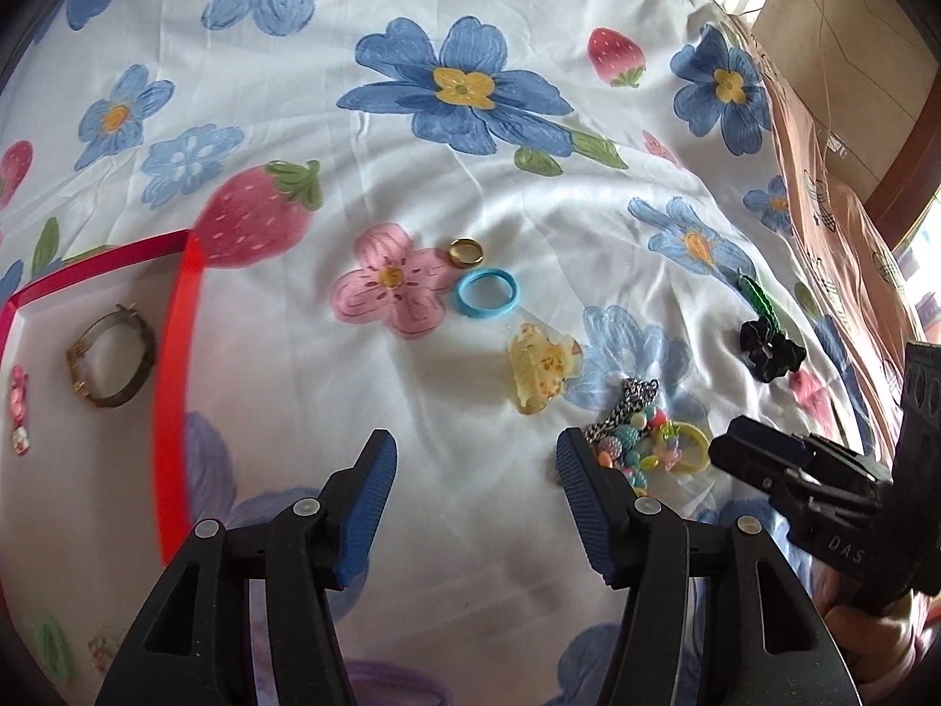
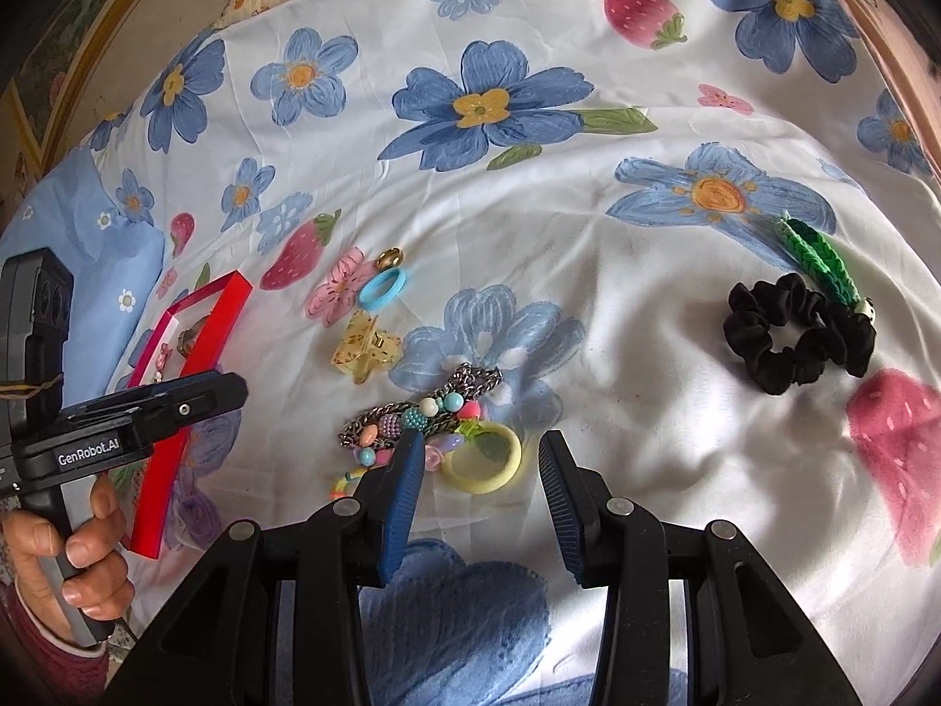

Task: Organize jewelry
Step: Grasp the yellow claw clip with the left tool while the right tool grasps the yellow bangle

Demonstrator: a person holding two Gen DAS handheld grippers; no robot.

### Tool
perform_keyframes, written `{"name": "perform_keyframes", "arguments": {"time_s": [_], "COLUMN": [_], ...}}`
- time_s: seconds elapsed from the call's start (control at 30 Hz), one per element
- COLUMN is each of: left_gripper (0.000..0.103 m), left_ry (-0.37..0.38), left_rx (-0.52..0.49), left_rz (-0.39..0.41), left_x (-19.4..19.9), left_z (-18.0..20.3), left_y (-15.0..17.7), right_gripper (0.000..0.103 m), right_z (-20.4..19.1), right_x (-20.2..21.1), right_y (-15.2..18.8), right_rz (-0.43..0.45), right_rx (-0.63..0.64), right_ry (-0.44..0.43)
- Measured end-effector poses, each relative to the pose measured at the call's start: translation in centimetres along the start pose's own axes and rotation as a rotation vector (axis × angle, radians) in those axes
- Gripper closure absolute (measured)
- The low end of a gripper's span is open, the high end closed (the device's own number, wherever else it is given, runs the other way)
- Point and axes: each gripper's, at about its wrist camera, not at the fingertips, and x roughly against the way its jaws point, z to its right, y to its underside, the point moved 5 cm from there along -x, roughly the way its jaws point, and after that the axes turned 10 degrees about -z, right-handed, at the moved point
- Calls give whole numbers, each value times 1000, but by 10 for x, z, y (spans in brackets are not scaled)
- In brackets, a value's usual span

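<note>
A shallow red-rimmed tray with a white floor (image 1: 176,388) lies flat on the bedding at the left, holding a dull brown bangle-style bracelet (image 1: 112,356) and a small pink flower-shaped piece (image 1: 17,391) near its left edge. Outside it, a gold metal ring (image 1: 466,251) lies just beside a light blue plastic ring (image 1: 488,292), with a translucent yellow claw hair clip (image 1: 541,366) a little nearer. Nearer again lies a tangle of silver chain and pastel beads (image 2: 414,418) touching a pale yellow hair tie (image 2: 483,459), while well to the right a black fabric scrunchie (image 2: 797,332) touches a green braided piece (image 2: 814,256).
</note>
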Motion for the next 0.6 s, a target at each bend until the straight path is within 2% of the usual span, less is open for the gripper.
{"name": "perform_keyframes", "arguments": {"time_s": [0.27,0.3,0.33,0.37,0.43,0.5,0.6], "left_gripper": [43,43,43,44,48,71,73], "left_ry": [4,7,9,7,0,10,6], "left_rx": [-14,-18,-21,-27,-36,-43,-44], "left_rz": [-37,-38,-39,-40,-45,-58,-55], "left_x": [-42,-47,-51,-56,-63,-71,-75], "left_z": [17,20,23,26,28,31,30], "left_y": [-29,-32,-34,-37,-40,-41,-42], "right_gripper": [64,72,87,94,99,99,100], "right_z": [6,6,7,8,10,11,10], "right_x": [-23,-23,-23,-24,-22,-20,-15], "right_y": [3,3,3,4,4,3,1], "right_rz": [-61,-56,-58,-61,-57,-48,-32], "right_rx": [14,18,18,14,5,2,1], "right_ry": [26,35,39,35,25,21,11]}}
